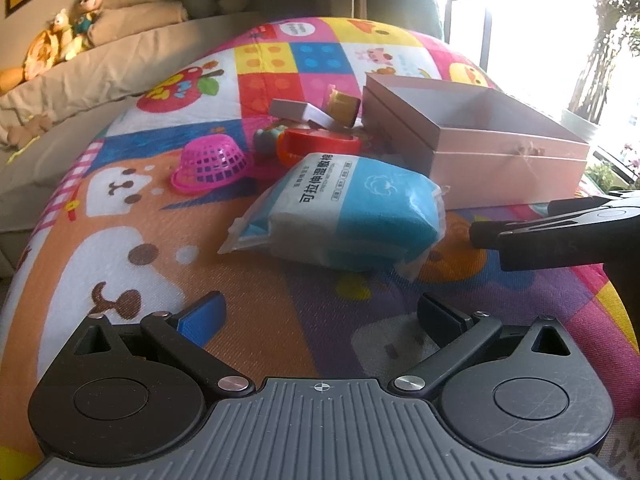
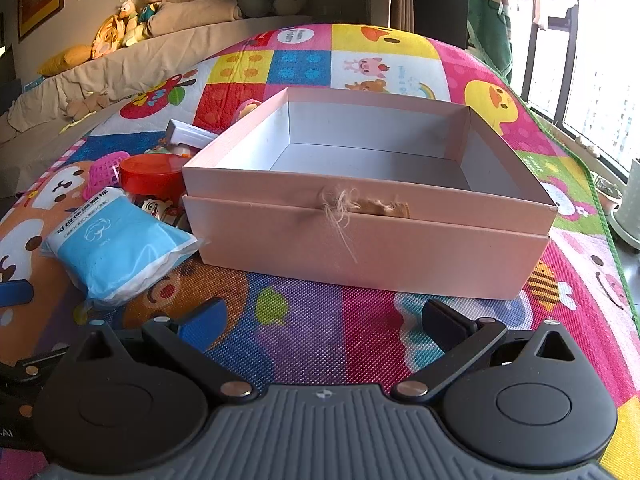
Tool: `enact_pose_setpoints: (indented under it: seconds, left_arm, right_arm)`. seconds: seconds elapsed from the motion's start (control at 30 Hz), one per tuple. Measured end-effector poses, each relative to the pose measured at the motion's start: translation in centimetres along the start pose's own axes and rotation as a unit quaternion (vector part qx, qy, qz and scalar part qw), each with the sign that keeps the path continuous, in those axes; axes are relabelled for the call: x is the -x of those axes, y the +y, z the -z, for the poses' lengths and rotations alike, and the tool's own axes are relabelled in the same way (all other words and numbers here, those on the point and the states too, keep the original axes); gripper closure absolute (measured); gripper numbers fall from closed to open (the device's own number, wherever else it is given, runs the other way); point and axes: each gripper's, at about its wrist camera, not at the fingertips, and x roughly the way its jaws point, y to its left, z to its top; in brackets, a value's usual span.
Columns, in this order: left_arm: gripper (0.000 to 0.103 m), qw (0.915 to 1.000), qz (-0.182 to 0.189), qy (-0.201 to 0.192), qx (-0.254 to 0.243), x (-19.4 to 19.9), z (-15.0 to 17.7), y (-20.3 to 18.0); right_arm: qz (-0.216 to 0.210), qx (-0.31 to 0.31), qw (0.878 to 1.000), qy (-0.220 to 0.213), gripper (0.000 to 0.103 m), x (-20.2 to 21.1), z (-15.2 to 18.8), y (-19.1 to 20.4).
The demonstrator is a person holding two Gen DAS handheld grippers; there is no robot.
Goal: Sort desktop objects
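Observation:
A blue and white pack of cotton pads [image 1: 344, 210] lies on the colourful play mat, just ahead of my open, empty left gripper [image 1: 320, 316]. Behind it are a pink toy basket [image 1: 212, 162], a red-lidded jar [image 1: 320, 142], a small grey box [image 1: 300, 112] and a yellow toy [image 1: 342, 104]. An open pink box [image 1: 480, 136] stands to the right. In the right wrist view the pink box [image 2: 360, 236] is empty and straight ahead of my open, empty right gripper [image 2: 320, 320]. The pack [image 2: 116, 248], the jar [image 2: 150, 178] and the basket [image 2: 106, 174] lie left of it.
The mat [image 2: 304, 340] covers the surface. A beige sofa with plush toys [image 1: 68, 36] stands behind at the left. A bright window [image 2: 592, 80] and a plant pot [image 2: 630, 208] are at the right. The right gripper's body [image 1: 560, 236] shows at the left view's right edge.

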Motion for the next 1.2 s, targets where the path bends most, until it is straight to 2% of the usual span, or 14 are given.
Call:
enact_pose_setpoints:
  seconds: [0.03,0.43,0.67,0.77,0.97,1.2]
  left_arm:
    - [0.0,1.0,0.0,0.002,0.001,-0.7,-0.9,0.3]
    - [0.0,1.0,-0.006,0.003,0.001,-0.8,-0.9,0.3]
    - [0.0,0.9997,0.018,0.007,-0.017,0.1,-0.1,-0.7]
    - [0.0,0.9997,0.019,0.011,-0.014,0.3,0.2,-0.9]
    - [0.0,0.9996,0.019,0.018,-0.014,0.3,0.1,-1.0]
    - [0.0,0.9994,0.019,0.024,-0.016,0.3,0.1,-1.0]
  right_arm:
    - [0.0,0.0,1.0,0.0,0.0,0.0,0.0,0.0]
    - [0.001,0.002,1.0,0.001,0.0,0.1,0.1,0.0]
    - [-0.01,0.008,1.0,0.009,0.0,0.1,-0.1,-0.3]
    - [-0.026,0.014,0.999,0.031,0.0,1.5,0.5,-0.8]
    - [-0.027,0.028,0.998,0.042,0.0,5.4,3.3,-0.8]
    - [-0.031,0.034,0.998,0.045,0.0,5.4,3.3,-0.5]
